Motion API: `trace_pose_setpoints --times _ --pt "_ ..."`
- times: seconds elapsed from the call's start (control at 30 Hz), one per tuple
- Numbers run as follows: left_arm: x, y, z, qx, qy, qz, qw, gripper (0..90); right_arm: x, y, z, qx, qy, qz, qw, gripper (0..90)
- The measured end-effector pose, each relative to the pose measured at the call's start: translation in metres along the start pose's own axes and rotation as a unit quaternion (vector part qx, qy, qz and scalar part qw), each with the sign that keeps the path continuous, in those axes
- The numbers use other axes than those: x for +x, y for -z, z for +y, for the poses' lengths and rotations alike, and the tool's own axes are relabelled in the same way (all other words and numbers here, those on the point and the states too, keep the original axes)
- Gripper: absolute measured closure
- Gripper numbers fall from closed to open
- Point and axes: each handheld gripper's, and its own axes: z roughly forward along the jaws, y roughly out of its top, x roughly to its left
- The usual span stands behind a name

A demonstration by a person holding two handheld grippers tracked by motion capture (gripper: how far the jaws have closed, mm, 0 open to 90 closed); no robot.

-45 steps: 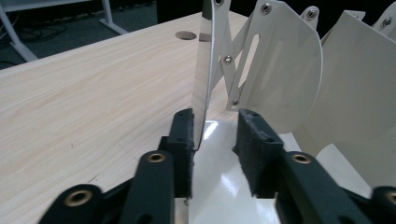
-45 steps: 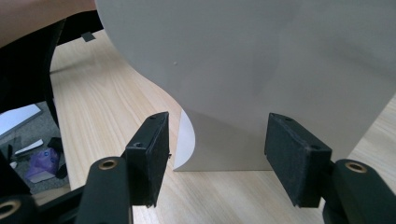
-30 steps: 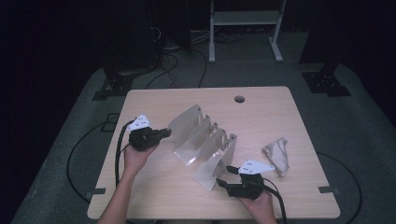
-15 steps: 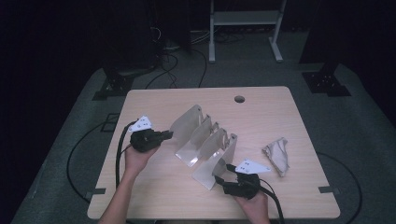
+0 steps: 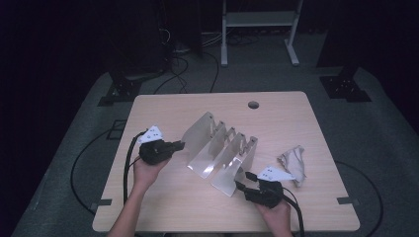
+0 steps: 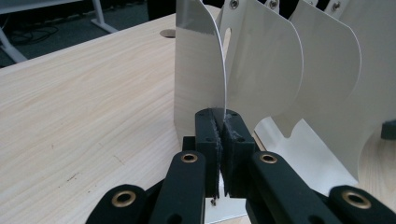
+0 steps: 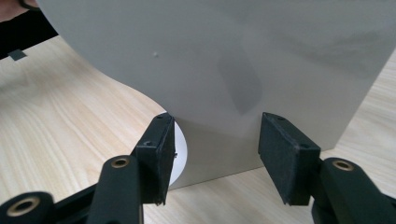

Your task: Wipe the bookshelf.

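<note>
Left tongs (image 6: 218,135) were clamped on the rack (image 5: 220,150) divider at nine o'clock, while right tongs (image 7: 215,154), jaws apart and closing, had yet to grip the end plate.

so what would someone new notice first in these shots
Most likely the white metal file rack with its row of upright dividers, standing mid-table. The left gripper is clamped shut on the edge of one end divider, while the right gripper faces the rack's opposite end plate; its jaws have just been closing but stand apart from it. A crumpled cloth lies to the right.
</note>
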Motion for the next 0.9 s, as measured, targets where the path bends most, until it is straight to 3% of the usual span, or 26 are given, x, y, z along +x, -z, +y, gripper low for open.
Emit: trace_pose_setpoints --times 0.4,0.9 --pt "-0.018 -0.002 -0.002 -0.006 0.015 0.019 0.9997 86.2 -0.017 0.009 0.001 0.002 0.002 -0.009 1.0000 55.6" --pt "-0.034 -0.007 -0.001 -0.004 0.010 0.012 0.9999 83.8 -0.043 0.024 0.002 0.002 0.004 -0.041 0.9991 66.0"
